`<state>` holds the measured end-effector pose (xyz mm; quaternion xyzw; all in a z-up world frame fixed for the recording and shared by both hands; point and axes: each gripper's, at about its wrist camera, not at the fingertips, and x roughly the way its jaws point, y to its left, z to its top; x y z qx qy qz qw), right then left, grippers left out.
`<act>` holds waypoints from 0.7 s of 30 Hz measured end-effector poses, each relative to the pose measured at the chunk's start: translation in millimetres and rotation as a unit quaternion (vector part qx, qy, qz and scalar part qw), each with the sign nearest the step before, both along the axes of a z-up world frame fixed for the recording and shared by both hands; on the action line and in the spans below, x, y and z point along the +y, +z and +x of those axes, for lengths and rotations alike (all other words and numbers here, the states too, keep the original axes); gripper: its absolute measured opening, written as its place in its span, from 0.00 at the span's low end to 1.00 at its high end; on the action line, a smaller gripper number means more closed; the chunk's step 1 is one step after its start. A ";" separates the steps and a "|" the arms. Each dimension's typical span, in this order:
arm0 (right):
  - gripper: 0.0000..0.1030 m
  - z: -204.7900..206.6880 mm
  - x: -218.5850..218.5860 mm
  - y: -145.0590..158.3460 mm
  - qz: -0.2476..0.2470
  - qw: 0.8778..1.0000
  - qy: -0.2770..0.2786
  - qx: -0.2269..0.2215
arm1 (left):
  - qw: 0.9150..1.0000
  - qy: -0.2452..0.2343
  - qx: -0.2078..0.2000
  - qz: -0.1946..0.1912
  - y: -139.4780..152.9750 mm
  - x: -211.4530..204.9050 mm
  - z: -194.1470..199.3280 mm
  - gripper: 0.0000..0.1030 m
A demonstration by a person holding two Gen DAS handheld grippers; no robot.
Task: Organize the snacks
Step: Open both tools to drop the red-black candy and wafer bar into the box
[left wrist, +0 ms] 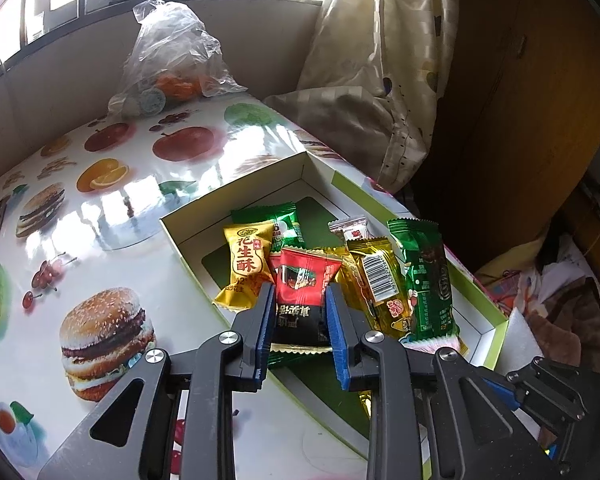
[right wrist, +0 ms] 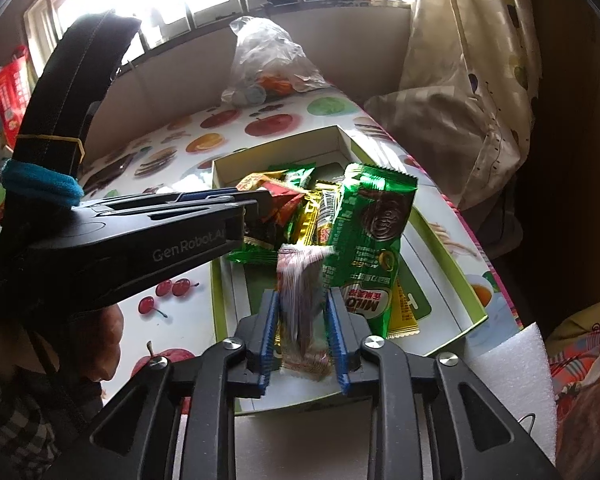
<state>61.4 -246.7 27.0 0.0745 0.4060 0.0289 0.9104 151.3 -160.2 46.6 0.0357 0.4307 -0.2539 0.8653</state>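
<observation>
- Right now I see both of my grippers tilted steeply down over the open box [left wrist: 172,236] on the fruit-and-burger printed table [left wrist: 100,216], the left gripper [left wrist: 298,300] reaching in from the table side, the right gripper [right wrist: 302,308] coming from the box's near end.
- From the right wrist view, the left tool crosses the picture from the left, with a strap and a blue band behind it and part of a hand [right wrist: 108,344] below it.
- Between the left pads lies a red-and-black snack packet [left wrist: 302,296]; its long axis runs along the fingers, red end pointing away toward the far corner of the box, black end toward me.
- Those left jaws stand narrow and press the packet's two sides, so I call it gripped; it sits over the pile in the box.
- Between the right pads I see a pale striped packet [right wrist: 302,300], blurred, standing roughly upright with its long axis along the fingers.
- Its sides look just clear of the right pads, so I read that gripper as slightly apart and not clamping.
- Just beside it a green wafer packet [right wrist: 370,232] leans upright on the heap, and a yellow peanut candy [left wrist: 247,264] lies at the pile's left edge.
</observation>
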 end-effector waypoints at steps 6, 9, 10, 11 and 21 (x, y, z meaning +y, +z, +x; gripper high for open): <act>0.28 0.4 0.9 -0.1 -0.001 1.000 -0.001 -0.001 | 1.000 0.003 -0.001 0.000 0.4 1.9 -0.7 0.26; 0.29 0.9 1.7 -0.3 -0.003 1.000 -0.003 -0.001 | 1.000 0.003 -0.002 0.000 0.9 2.6 -1.2 0.34; 0.29 0.4 1.7 0.1 -0.003 1.000 -0.004 -0.001 | 1.000 0.002 -0.003 -0.002 1.8 3.2 -1.7 0.39; 0.30 -0.2 1.0 0.8 -0.002 1.000 -0.004 -0.001 | 1.000 0.004 -0.004 -0.003 2.3 4.0 -2.3 0.43; 0.44 -6.5 1.8 3.7 -0.011 1.000 -0.010 -0.008 | 0.999 0.023 -0.022 -0.001 13.8 13.9 -13.7 0.45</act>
